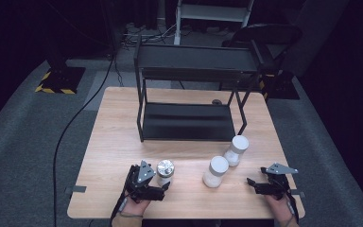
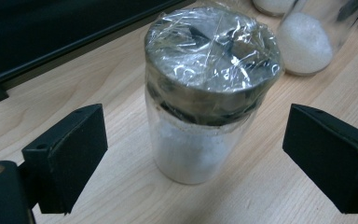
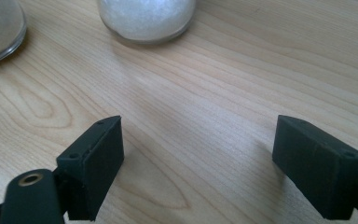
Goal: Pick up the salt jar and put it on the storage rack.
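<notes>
A small glass jar (image 2: 200, 140) of white powder has a silvery lid wrapped in clear film. It stands upright on the wooden table (image 1: 118, 137) near the front left, where the high view shows the same jar (image 1: 165, 171). My left gripper (image 2: 196, 126) is open, with a jaw on each side of the jar and a gap to the glass on both sides; from above, the left gripper (image 1: 157, 182) sits just left of the jar. My right gripper (image 3: 198, 140) is open over bare wood at the front right, seen from above as the right gripper (image 1: 256, 177).
Two white-lidded jars of white powder, one nearer (image 1: 216, 171) and one farther (image 1: 236, 150), stand between the grippers. A black two-tier metal rack (image 1: 186, 120) occupies the back half of the table. A cable (image 1: 71, 127) runs across the floor at left.
</notes>
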Motion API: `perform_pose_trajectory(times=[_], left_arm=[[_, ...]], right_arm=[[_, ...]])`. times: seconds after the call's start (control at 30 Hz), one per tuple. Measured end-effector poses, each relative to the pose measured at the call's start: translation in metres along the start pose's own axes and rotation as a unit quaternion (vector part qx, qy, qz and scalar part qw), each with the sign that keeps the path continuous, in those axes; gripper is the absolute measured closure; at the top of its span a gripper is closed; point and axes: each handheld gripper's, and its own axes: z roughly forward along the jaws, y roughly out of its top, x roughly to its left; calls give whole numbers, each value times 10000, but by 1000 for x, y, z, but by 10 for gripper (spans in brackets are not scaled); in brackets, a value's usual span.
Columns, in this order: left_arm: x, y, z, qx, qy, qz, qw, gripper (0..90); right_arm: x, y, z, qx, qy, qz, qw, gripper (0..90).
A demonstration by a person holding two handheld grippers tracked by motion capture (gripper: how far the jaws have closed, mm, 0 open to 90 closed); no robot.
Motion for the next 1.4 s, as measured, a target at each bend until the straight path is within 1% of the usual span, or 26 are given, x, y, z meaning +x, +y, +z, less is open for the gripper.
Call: perform_pose_trajectory(times=[0.13,0.17,0.3,0.4,0.5,0.63,0.73,0.9,1.0,1.03,1.07,1.3,1.4], left_arm=[[1,2,4,11,-21,14,10000,60],[0,2,5,0,-23,-14,10000,59],[0,3,8,9,-39,14,10000,60],[1,5,12,26,-45,71,10000,64],[1,5,15,29,-41,64,10000,68],[2,7,21,95,-67,52,9999,76],[1,9,25,125,-65,82,9999,86],[1,11,27,173,-15,66,9998,148],[1,11,25,171,-67,140,9997,276],[-1,12,25,196,-25,200,9996,293],[-2,14,24,228,-1,233,9995,295],[-6,22,25,368,61,179,9991,296],[-5,26,25,428,50,146,9990,297]], right_arm=[[0,0,0,0,0,0,10000,162],[0,0,0,1,1,-1,10000,162],[0,0,0,0,0,-1,10000,162],[0,0,0,1,1,-1,10000,162],[0,0,0,-1,-1,0,10000,162],[0,0,0,-1,-1,0,10000,162],[0,0,0,-1,-7,2,10000,162],[0,0,0,-3,-15,2,10000,162],[1,0,0,-4,-18,0,10000,162],[1,0,0,-4,-20,-1,10000,162],[1,0,0,-4,-20,0,10000,162],[1,0,0,-7,-34,-9,10000,162],[0,-1,-1,-29,14,-31,10000,198]])
